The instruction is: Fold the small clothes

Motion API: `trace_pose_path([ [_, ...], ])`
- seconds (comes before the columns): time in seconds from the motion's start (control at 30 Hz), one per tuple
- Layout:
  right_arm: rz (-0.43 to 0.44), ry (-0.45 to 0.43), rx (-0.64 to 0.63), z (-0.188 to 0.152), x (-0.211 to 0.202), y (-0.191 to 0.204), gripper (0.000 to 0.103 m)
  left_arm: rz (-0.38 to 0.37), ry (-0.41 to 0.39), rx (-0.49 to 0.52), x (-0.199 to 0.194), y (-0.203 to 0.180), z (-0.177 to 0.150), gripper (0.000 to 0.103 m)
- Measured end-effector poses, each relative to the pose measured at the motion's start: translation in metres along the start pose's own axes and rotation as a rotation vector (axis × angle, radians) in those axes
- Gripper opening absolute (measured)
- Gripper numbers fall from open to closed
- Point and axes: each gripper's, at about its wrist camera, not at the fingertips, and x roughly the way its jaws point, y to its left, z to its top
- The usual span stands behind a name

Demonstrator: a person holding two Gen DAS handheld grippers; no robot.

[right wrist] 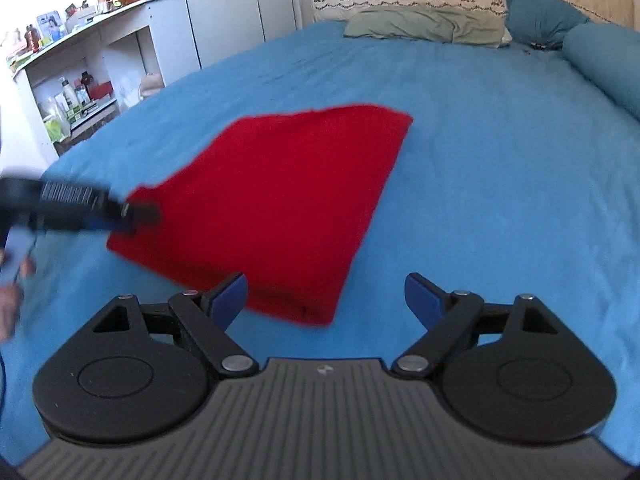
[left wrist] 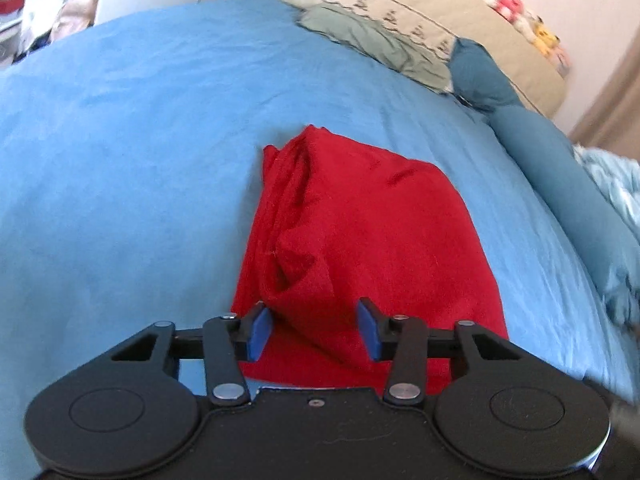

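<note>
A red garment (left wrist: 360, 248) lies folded on the blue bedsheet (left wrist: 120, 160). It also shows in the right wrist view (right wrist: 288, 200), as a flat folded shape. My left gripper (left wrist: 316, 330) is open, its blue pads either side of a raised fold at the garment's near edge. In the right wrist view the left gripper (right wrist: 136, 216) appears blurred at the garment's left corner. My right gripper (right wrist: 326, 298) is open and empty, just above the sheet by the garment's near right corner.
Pillows lie at the head of the bed: a green one (right wrist: 424, 26), a dark blue one (right wrist: 540, 12) and a blue bolster (right wrist: 608, 68). A white shelf unit with bottles (right wrist: 76, 92) stands left of the bed. The beige headboard (left wrist: 440, 8) is behind.
</note>
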Motion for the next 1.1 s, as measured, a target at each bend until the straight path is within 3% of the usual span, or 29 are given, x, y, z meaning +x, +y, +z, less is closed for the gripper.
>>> trace_pose_path([
  [0.03,-0.001,-0.003,-0.002,-0.008,0.001,0.002,0.100,-0.002,0.003,-0.017,0.002,0.001,0.002,0.031],
  [0.07,-0.001,-0.007,-0.002,-0.012,0.004,0.003,0.100,-0.002,0.007,-0.028,0.004,0.002,0.003,0.011],
  [0.1,-0.002,-0.007,-0.001,-0.012,0.011,0.007,0.100,0.004,0.013,-0.035,0.003,0.001,0.004,0.008],
  [0.3,-0.044,-0.055,0.018,-0.007,0.027,0.017,0.098,0.022,-0.086,0.044,-0.022,-0.015,0.020,0.007],
  [0.5,-0.114,-0.052,0.011,-0.003,0.032,0.014,0.082,-0.006,-0.218,0.045,-0.068,-0.007,0.004,0.006],
  [0.53,-0.112,-0.046,0.015,-0.005,0.031,0.012,0.080,0.018,-0.225,0.058,-0.066,-0.005,-0.005,0.007],
  [0.63,-0.119,-0.021,-0.007,-0.009,0.031,0.008,0.078,0.068,-0.112,0.050,-0.029,0.011,-0.027,0.007],
  [0.8,-0.104,0.000,-0.024,-0.011,0.030,0.002,0.078,0.062,-0.104,-0.010,-0.014,0.027,-0.037,0.015],
  [0.9,-0.082,0.010,-0.056,-0.011,0.029,-0.003,0.078,0.067,-0.096,0.020,-0.020,0.028,-0.034,0.025],
  [0.97,-0.069,0.006,-0.077,-0.012,0.026,-0.007,0.078,0.089,-0.094,0.059,-0.025,0.032,-0.031,0.042],
  [1.03,-0.057,0.005,-0.098,-0.012,0.023,-0.010,0.079,0.184,-0.105,0.126,-0.033,0.029,-0.029,0.067],
  [1.1,-0.048,0.013,-0.121,-0.013,0.018,-0.011,0.080,0.241,-0.113,0.189,-0.038,0.033,-0.027,0.070],
])
